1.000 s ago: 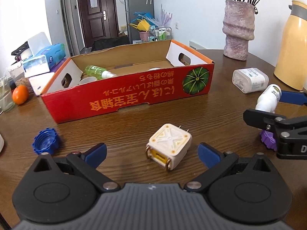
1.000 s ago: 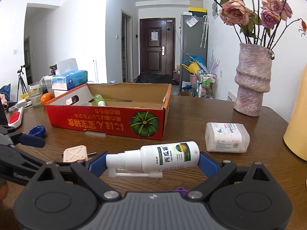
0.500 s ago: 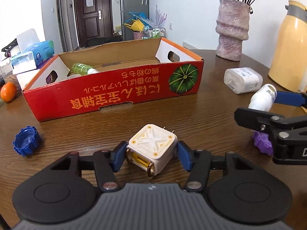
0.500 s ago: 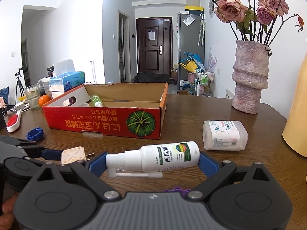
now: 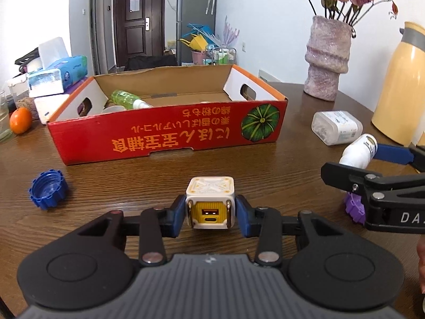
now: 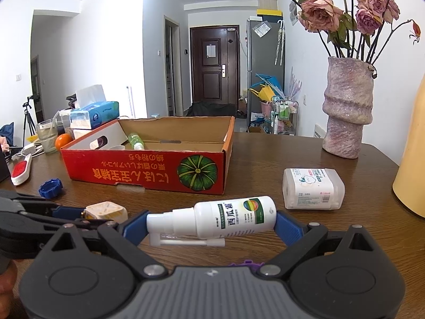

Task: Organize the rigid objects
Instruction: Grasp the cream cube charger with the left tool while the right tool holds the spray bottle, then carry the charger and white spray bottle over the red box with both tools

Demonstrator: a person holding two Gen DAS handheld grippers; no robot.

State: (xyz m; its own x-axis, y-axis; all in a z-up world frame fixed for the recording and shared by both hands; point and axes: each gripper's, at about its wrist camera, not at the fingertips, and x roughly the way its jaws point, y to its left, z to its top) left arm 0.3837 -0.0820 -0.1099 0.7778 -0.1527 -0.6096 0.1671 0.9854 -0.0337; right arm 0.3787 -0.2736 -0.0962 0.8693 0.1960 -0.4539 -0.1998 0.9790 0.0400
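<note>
Left gripper [image 5: 210, 214] pinches charger cube [image 5: 209, 202]; right gripper [image 6: 211, 222] pinches spray bottle [image 6: 220, 218].

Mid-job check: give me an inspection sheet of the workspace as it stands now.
Surface: brown wooden table.
Job's things: red cardboard box holds a green bottle; white plastic jar, blue cap and purple cap lie loose.
Clutter: vase, yellow thermos, orange, tissue boxes.
Grippers: left gripper shut on charger cube; right gripper shut on spray bottle.
Cables: nothing seen.
Surroundings: dark door, tripod.
</note>
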